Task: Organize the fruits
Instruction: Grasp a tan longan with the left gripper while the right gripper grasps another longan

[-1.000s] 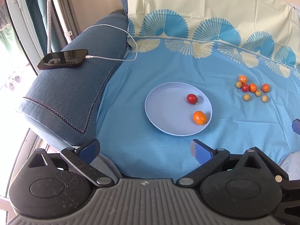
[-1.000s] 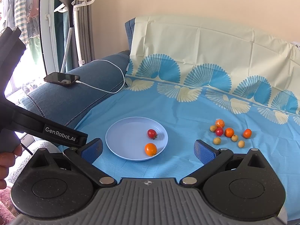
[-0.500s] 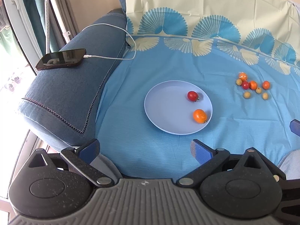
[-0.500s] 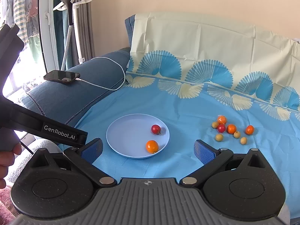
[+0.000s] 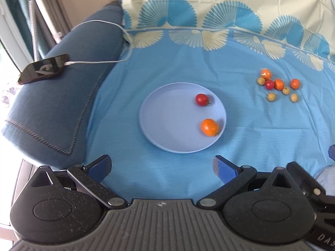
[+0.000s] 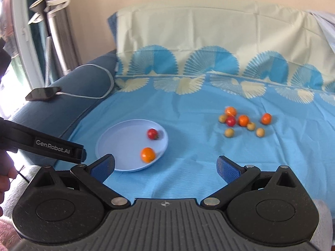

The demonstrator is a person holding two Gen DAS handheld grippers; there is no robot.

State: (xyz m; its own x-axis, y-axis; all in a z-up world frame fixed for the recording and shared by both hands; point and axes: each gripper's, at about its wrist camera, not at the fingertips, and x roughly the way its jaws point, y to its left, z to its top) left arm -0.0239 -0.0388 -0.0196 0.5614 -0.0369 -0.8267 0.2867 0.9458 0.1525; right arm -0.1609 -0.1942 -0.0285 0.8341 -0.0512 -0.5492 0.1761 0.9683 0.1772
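A light blue plate [image 5: 167, 123] [image 6: 117, 142] lies on the blue cloth and holds a red fruit [image 5: 202, 99] [image 6: 152, 133] and an orange fruit [image 5: 209, 127] [image 6: 148, 155]. A cluster of several small orange, red and yellowish fruits [image 5: 276, 84] [image 6: 242, 121] lies on the cloth to the plate's right. My left gripper [image 5: 162, 168] is open and empty, in front of the plate. My right gripper [image 6: 165, 168] is open and empty, short of the plate and the cluster.
A dark phone [image 5: 44, 68] on a white cable [image 5: 100, 61] rests on the blue sofa arm [image 5: 52, 104] at the left. The left gripper's body [image 6: 41, 144] shows at the right wrist view's left edge. A garment steamer stand [image 6: 48, 21] stands behind the sofa.
Both grippers have moved forward toward the cloth; the plate and the fruit cluster look larger and nearer. The right wrist view has swung right. Both grippers stayed open.
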